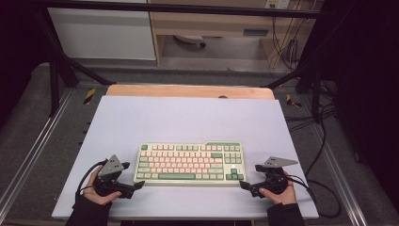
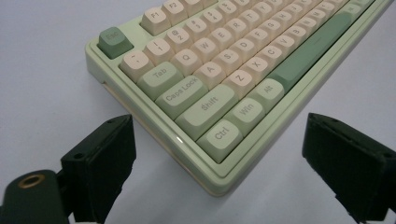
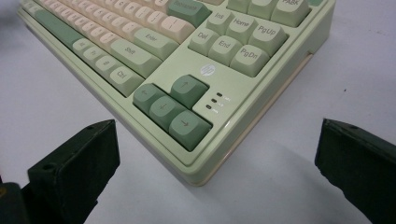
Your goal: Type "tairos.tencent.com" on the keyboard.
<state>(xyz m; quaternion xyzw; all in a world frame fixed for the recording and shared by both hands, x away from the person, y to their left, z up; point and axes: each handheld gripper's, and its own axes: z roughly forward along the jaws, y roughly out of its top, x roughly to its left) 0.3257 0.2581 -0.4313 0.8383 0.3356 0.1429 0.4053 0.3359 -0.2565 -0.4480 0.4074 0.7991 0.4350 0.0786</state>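
Keyboard (image 1: pixel 189 163) lies flat on the white mat (image 1: pixel 188 117), near its front edge, between the two grippers. Left gripper (image 1: pixel 133 176) sits just off the keyboard's near-left corner, jaws spread wide; in the left gripper view the Ctrl corner points into the gap, no contact. Right gripper (image 1: pixel 248 178) sits just off the near-right corner, jaws equally spread; the arrow-key corner points between them, untouched.

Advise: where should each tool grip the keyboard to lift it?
Take the keyboard by its two near corners, left tool on the Ctrl corner, right tool on the arrow-key corner, coming in level from the near outer sides. It lies flat, its low rim overhangs there, and both tools stand open, already aimed at those corners.
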